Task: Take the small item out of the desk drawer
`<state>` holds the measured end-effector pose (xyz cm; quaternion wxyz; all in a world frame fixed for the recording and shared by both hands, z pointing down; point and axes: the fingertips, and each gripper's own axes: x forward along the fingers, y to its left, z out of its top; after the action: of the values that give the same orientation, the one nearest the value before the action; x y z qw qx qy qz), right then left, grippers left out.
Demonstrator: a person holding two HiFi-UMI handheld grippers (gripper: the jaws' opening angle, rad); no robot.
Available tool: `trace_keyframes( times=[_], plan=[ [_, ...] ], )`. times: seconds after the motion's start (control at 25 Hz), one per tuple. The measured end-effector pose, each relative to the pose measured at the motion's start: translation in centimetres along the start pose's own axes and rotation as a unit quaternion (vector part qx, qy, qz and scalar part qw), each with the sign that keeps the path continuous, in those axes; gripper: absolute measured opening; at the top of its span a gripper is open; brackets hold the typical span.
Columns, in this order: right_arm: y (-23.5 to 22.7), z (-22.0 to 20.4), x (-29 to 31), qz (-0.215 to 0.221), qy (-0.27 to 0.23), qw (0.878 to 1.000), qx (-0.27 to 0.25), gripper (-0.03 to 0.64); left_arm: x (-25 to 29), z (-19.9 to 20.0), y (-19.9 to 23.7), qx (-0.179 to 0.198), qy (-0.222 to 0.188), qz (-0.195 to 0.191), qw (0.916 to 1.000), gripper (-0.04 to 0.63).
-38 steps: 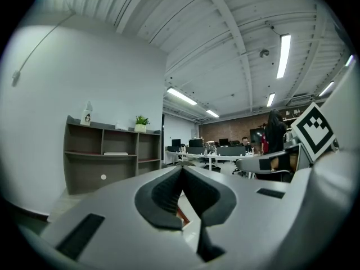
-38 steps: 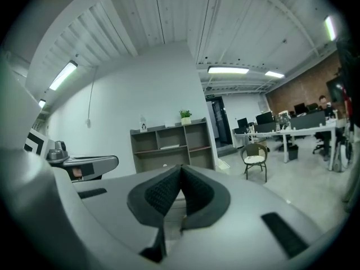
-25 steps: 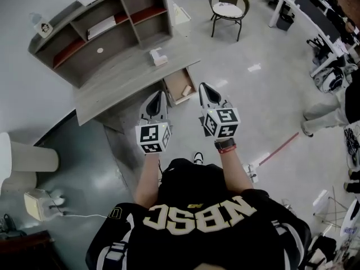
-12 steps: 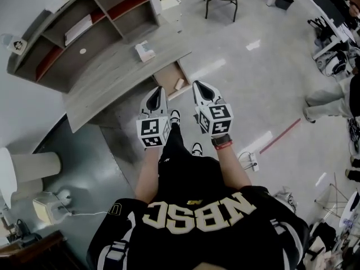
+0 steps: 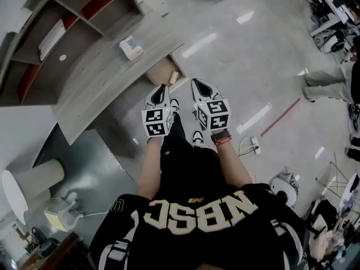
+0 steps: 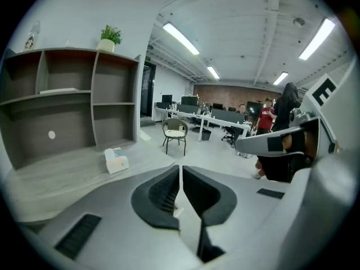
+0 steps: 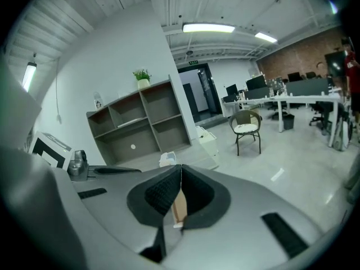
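In the head view the wooden desk drawer [image 5: 159, 71] stands pulled out from under the grey desk [image 5: 107, 77]. A small pale item [image 5: 174, 77] lies at its right end. My left gripper [image 5: 161, 88] is shut and empty, held in the air just short of the drawer. My right gripper [image 5: 196, 83] is beside it to the right, also shut with nothing held. In the left gripper view the left gripper's [image 6: 180, 166] jaws meet tip to tip. In the right gripper view the right gripper's [image 7: 181, 166] jaws also meet, and brown wood shows in the gap behind the tips.
A small white box [image 5: 131, 47] lies on the desk top, below the grey shelf unit [image 5: 67, 27]. A power strip with its cable [image 5: 254, 146] lies on the floor at my right. A person's legs [image 5: 329, 86] are at the far right. A chair [image 6: 176, 133] stands beyond the desk.
The desk and drawer have slid up and left in the head view as the person stepped closer. Both grippers stay shut, side by side, now nearer the open drawer.
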<state>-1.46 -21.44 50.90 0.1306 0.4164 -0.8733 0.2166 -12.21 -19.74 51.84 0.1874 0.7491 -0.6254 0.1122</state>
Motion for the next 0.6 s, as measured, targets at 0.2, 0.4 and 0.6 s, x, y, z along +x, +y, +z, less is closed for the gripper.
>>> trace_keyframes(
  times=[0.2, 0.4, 0.6],
  plan=[
    [-0.6, -3.1, 2.8, -0.010, 0.037, 0.999, 0.023, 0.009, 3.4, -4.5, 2.0, 0.016, 0.062, -0.007, 0.9979, 0.014],
    [-1.1, -6.2, 5.8, -0.019, 0.069, 0.997, 0.039, 0.009, 7.0, -8.0, 3.4, 0.035, 0.102, -0.033, 0.9936, 0.014],
    [-1.7, -9.2, 9.0, -0.029, 0.095, 0.994, 0.054, 0.009, 11.1, -11.7, 4.6, 0.048, 0.138, -0.070, 0.9868, 0.015]
  ],
)
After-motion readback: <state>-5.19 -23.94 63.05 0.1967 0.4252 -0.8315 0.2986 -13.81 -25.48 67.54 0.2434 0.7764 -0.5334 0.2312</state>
